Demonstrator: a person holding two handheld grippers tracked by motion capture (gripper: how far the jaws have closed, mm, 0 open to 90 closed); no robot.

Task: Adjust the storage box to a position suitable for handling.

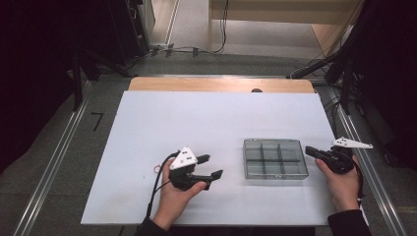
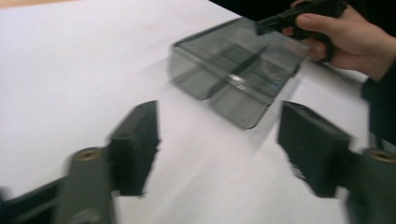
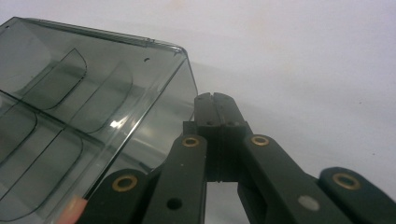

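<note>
The right gripper (image 3: 215, 100) has its two black jaws pressed flat together with nothing between them; in the right gripper view they sit just beside the near corner of the smoky transparent plastic compartment box (image 3: 70, 107), and whether the tips touch its wall cannot be told. In the high view that same right gripper (image 1: 312, 150) points at the box's right edge. The left gripper (image 2: 219, 144) stands with its jaws well apart and empty, aimed toward the box from the other side; in the high view the left gripper (image 1: 210, 166) is still apart from the box, over bare board.

The box (image 1: 275, 158) lies flat on the white tabletop board (image 1: 196, 123), right of centre and toward the near edge, open side up, with its dividers showing and every compartment apparently empty.

It looks light, stiff and thin-walled, so it will likely skate over the smooth board under a sideways push rather than stay put. The glossy plastic offers little friction, and a hard squeeze may flex or crack a wall. The best hold is probably a pinch over the upright rim of an outer wall, one jaw inside a compartment and one outside, near a corner where dividers stiffen it. Shut jaws can only nudge or brace it.
</note>
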